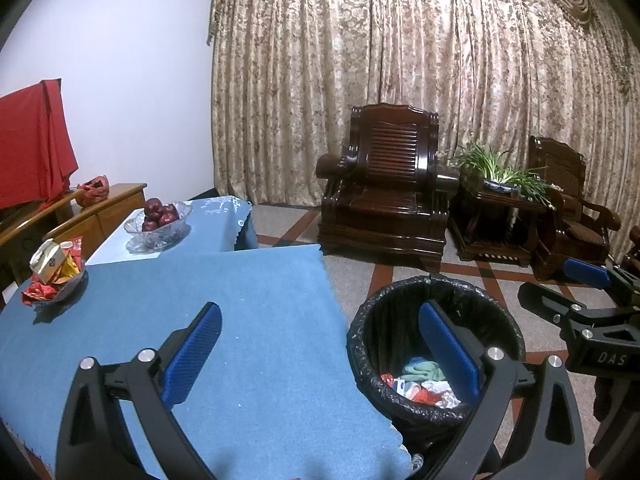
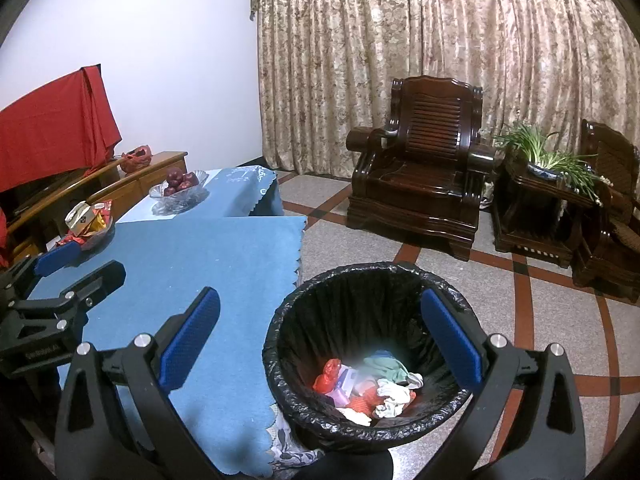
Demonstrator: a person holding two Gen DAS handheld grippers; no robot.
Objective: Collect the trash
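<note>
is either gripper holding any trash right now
No, the left gripper and the right gripper both stand wide open with nothing between their blue pads, above the trash bin that holds crumpled scraps.

Right gripper point(image 2: 320, 336) spread wide, empty, lower frame; black-lined bin point(image 2: 280, 360) with crumpled trash point(image 2: 372, 388) centre-bottom; blue-clothed table point(image 2: 224, 264) left.

A plain blue cloth point(image 1: 240, 320) covers the tabletop. The bin point(image 2: 360, 320) wears a black liner over red, white and green trash point(image 2: 372, 384). Dark red apples point(image 1: 159, 213) fill a clear bowl. Beige floral curtains point(image 1: 400, 60) hang at twelve o'clock; the speckled grey floor point(image 2: 560, 320) carries red-brown bands.
</note>
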